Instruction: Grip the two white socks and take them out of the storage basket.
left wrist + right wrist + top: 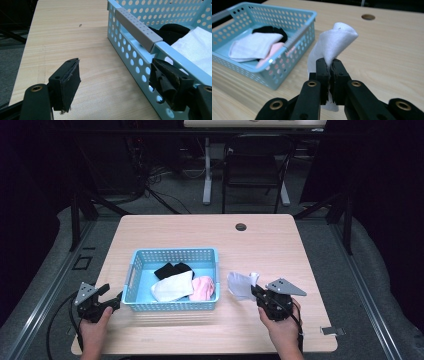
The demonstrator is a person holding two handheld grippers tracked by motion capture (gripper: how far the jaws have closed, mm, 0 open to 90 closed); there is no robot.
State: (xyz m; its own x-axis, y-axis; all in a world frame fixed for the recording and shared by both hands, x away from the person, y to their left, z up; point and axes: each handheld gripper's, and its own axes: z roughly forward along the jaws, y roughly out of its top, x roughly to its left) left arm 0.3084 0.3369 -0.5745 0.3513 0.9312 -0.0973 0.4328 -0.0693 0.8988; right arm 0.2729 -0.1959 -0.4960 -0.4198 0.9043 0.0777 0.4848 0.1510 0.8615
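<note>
Wooden table (280, 245), right gripper (330, 65) pinching a white sock (334, 41) beside the blue basket (172, 306).
Keep the pinch firm, carry it over the rim, then release; left gripper (115, 75) waits spread.

The white sock (331, 47) is a soft, crumpled piece of cloth (folded over at its top), standing upright above the desk (280, 245) near the right edge, toward the front right corner, just right of the blue basket (172, 255).
</note>
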